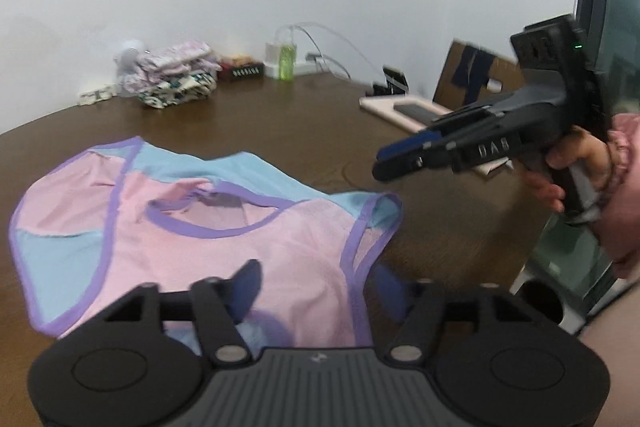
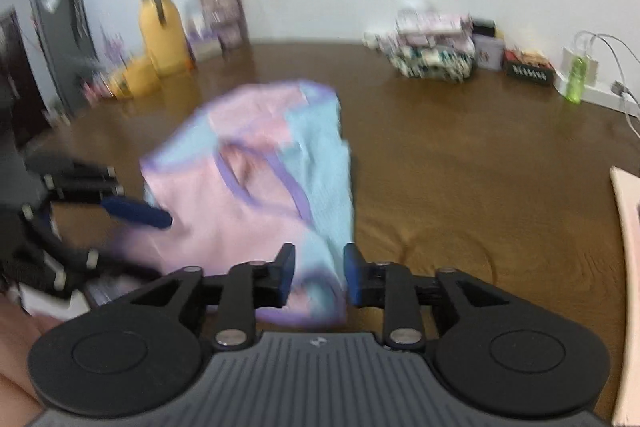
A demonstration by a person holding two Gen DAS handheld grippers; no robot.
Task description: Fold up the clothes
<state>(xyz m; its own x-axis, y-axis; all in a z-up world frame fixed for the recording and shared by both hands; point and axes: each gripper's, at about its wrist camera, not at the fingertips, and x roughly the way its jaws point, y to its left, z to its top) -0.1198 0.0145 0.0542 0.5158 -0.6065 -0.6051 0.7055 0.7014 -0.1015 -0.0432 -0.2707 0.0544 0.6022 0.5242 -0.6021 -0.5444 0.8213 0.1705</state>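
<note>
A pink and light-blue sleeveless top with purple trim [image 1: 200, 227] lies partly crumpled on the brown table [image 1: 312, 131]; it also shows in the right wrist view [image 2: 260, 187]. My left gripper [image 1: 316, 291] is open, its fingers spread over the near hem of the top. My right gripper [image 2: 318, 275] is open with its fingertips just above the top's near edge, touching nothing. In the left wrist view the right gripper [image 1: 384, 163] hovers above the table to the right of the top. The left gripper [image 2: 140, 211] shows at the left in the right wrist view.
A stack of folded patterned clothes [image 1: 172, 79] sits at the back by the wall, with a green bottle [image 1: 286, 61], a charger and cables. A phone on a pale board [image 1: 412, 111] lies at the right. Yellow bottles and a flower vase [image 2: 164, 39] stand at the far left.
</note>
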